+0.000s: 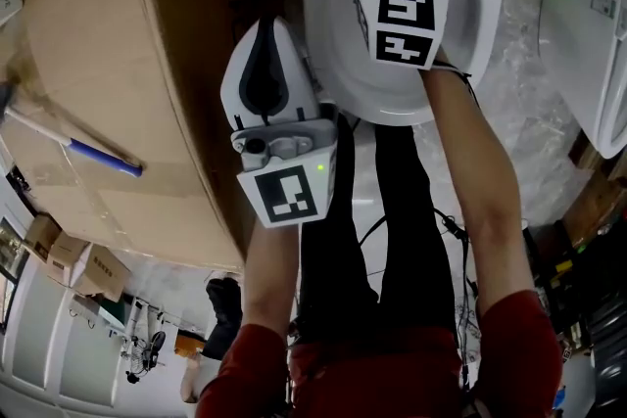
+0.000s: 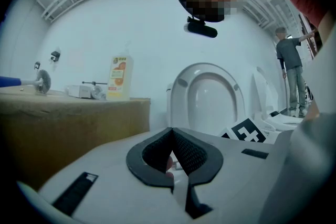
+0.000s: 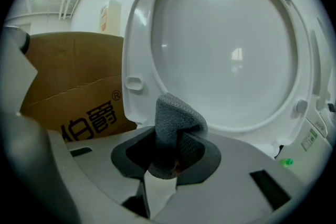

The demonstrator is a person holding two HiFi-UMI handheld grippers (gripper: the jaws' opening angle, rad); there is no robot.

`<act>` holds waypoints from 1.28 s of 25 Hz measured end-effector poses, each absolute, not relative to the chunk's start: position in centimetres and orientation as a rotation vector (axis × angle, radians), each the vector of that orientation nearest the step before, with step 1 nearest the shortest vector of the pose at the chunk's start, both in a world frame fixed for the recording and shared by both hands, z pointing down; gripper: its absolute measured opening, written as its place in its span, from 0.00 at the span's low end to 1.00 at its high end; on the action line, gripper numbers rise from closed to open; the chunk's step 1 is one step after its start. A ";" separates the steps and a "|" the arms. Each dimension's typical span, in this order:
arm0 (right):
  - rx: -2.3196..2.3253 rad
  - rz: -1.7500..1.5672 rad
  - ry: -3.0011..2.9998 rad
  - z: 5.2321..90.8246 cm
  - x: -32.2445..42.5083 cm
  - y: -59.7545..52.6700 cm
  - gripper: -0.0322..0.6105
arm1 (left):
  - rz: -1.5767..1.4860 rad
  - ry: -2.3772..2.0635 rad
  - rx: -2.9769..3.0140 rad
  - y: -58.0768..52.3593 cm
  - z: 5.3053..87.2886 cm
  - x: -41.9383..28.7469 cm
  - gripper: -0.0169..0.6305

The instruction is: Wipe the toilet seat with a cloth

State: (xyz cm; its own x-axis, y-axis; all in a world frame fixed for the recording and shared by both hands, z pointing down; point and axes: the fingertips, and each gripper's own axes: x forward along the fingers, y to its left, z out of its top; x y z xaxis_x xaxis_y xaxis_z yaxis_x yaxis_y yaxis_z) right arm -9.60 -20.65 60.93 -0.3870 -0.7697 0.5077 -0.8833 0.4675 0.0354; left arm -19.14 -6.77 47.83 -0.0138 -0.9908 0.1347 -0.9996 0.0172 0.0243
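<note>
A grey cloth (image 3: 176, 120) is pinched in the right gripper (image 3: 169, 140), close in front of the white toilet seat (image 3: 139, 34), which stands raised. To the seat's left, near a brown cardboard box (image 3: 73, 76), the left gripper (image 2: 172, 136) has its jaws pressed together.

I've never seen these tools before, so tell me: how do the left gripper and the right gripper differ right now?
The right gripper is shut on a grey cloth; the left gripper is shut with nothing between its jaws. The right gripper faces the raised toilet lid close up; the left gripper sits back from it, beside the cardboard box. Both are white with a square-marker cube.
</note>
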 end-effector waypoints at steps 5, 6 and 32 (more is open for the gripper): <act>1.344 0.359 -2.278 60.3 -12.0 -20.9 0.19 | 0.089 -2.189 2.090 -5.9 47.0 -20.3 0.05; 1.340 0.374 -2.281 60.1 -12.3 -20.9 0.19 | 0.084 -2.190 2.086 -5.7 46.8 -20.5 0.05; 1.445 1.698 -2.326 52.8 -16.3 -20.9 0.19 | 0.072 -2.298 2.069 -3.5 36.6 -23.2 0.05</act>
